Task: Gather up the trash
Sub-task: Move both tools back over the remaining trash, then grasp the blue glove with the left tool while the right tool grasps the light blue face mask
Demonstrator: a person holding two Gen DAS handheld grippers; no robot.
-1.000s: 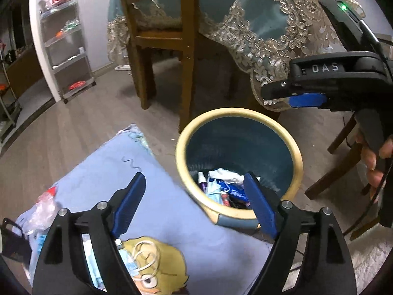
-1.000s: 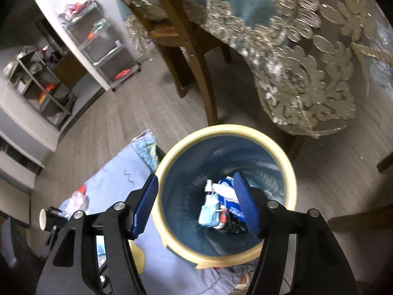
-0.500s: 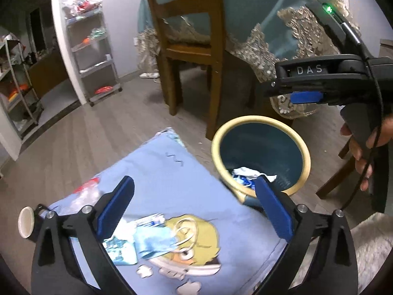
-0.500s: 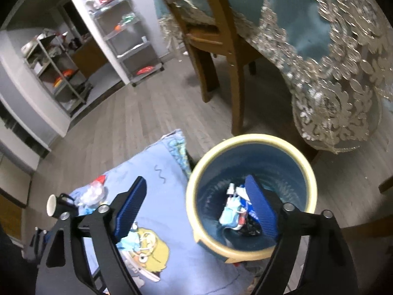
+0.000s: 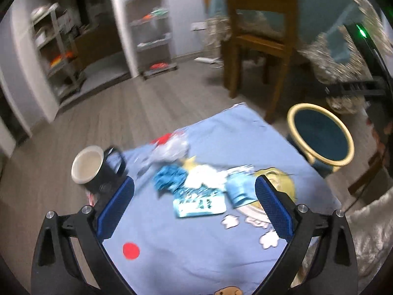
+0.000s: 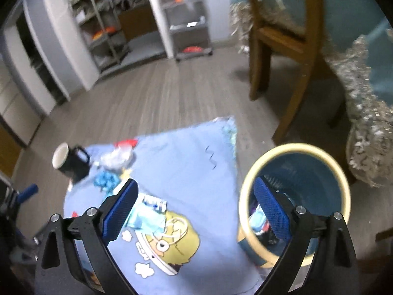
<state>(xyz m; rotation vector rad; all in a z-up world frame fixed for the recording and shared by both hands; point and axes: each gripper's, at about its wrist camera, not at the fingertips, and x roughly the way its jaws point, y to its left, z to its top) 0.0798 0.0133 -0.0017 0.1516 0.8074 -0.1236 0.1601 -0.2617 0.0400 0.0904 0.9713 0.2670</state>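
Now left gripper [image 5: 194, 204] fingers spread wide, empty, over crumpled blue wrappers [image 5: 199, 189] on light-blue cartoon cloth [image 5: 196, 245]; right gripper [image 6: 195, 207] fingers just widened, empty, beside yellow-rimmed teal bin [image 6: 294, 148].

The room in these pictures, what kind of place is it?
Most likely a home dining area: a wooden chair at a table with a lace-edged cloth, metal storage shelves, and a wood-look floor.

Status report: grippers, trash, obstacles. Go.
Left gripper open; right gripper just opening, both empty. Trash on cloth, bin alongside. Mug beside trash.
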